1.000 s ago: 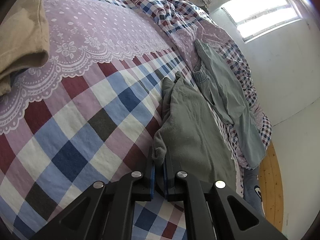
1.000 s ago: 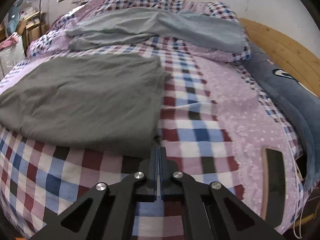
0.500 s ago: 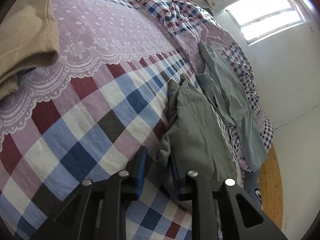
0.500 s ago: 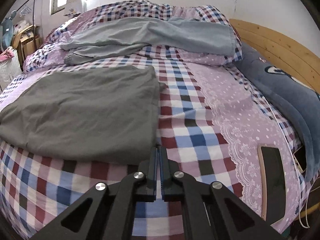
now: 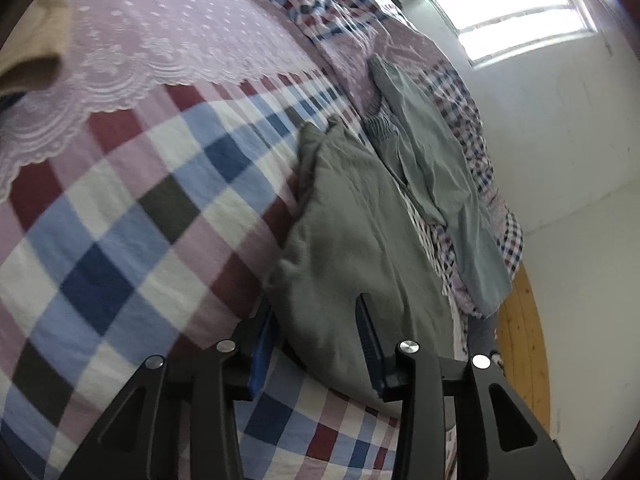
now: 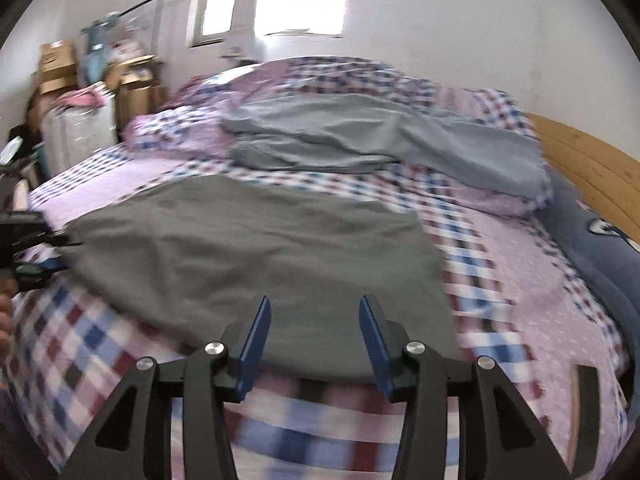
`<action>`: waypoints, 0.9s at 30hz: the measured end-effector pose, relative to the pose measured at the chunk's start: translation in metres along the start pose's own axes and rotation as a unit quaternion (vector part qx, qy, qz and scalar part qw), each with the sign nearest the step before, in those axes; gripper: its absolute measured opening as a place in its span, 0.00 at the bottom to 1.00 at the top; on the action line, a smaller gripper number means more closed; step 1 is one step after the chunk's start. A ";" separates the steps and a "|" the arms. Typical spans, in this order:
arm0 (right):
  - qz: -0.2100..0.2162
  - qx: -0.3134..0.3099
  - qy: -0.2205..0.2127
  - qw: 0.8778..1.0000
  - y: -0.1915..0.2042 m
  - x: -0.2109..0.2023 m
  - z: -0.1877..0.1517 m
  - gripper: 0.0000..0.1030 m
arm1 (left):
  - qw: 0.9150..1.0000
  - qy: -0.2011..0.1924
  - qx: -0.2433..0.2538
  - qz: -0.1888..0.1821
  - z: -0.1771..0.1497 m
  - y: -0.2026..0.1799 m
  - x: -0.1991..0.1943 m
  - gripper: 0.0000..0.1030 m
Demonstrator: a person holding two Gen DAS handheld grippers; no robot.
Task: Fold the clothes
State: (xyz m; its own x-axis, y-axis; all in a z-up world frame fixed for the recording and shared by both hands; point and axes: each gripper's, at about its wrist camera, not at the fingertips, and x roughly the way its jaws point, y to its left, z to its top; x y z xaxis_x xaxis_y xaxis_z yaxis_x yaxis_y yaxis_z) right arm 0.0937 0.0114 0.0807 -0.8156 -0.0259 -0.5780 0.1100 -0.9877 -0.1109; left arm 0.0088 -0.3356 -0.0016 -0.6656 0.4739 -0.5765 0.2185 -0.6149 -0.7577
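A dark grey garment [image 5: 352,240] lies folded flat on the checked bedspread [image 5: 120,208]. My left gripper [image 5: 316,304] is at its near corner. Its jaws are opening, with the cloth's edge loose between the blue pads [image 5: 262,340], which do not press on it. In the right wrist view the same garment [image 6: 256,256] spreads across the bed. My right gripper [image 6: 315,300] hovers over its near edge, jaws opening, gripping nothing. The left gripper [image 6: 24,248] shows at that view's left edge. Pale grey-blue trousers [image 6: 380,136] lie beyond, also in the left wrist view [image 5: 432,168].
A tan folded garment [image 5: 36,52] lies at the far left of the bed. A wooden headboard [image 6: 592,172] and a dark blue pillow [image 6: 592,256] are on the right, with a dark flat object [image 6: 586,404] near the bed's edge. Cardboard boxes [image 6: 60,68] stand by the window wall.
Both grippers were shut on the grey garment's near edge and have let it go. The right gripper has drawn back and swung along the edge; the left one stayed in place.
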 end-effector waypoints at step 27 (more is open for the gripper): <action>0.071 -0.292 -0.070 0.951 0.236 0.073 0.008 0.67 | 0.993 0.028 -0.038 -0.109 0.037 -0.005 -0.003 0.04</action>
State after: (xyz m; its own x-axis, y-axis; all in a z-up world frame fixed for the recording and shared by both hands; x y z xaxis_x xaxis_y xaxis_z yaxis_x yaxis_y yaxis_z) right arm 0.0556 -0.2248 0.0186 -0.8322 -0.2125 -0.5121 0.4878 -0.7196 -0.4941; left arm -0.0165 -0.3578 0.0151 -0.6630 0.6257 -0.4110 0.1281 -0.4461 -0.8858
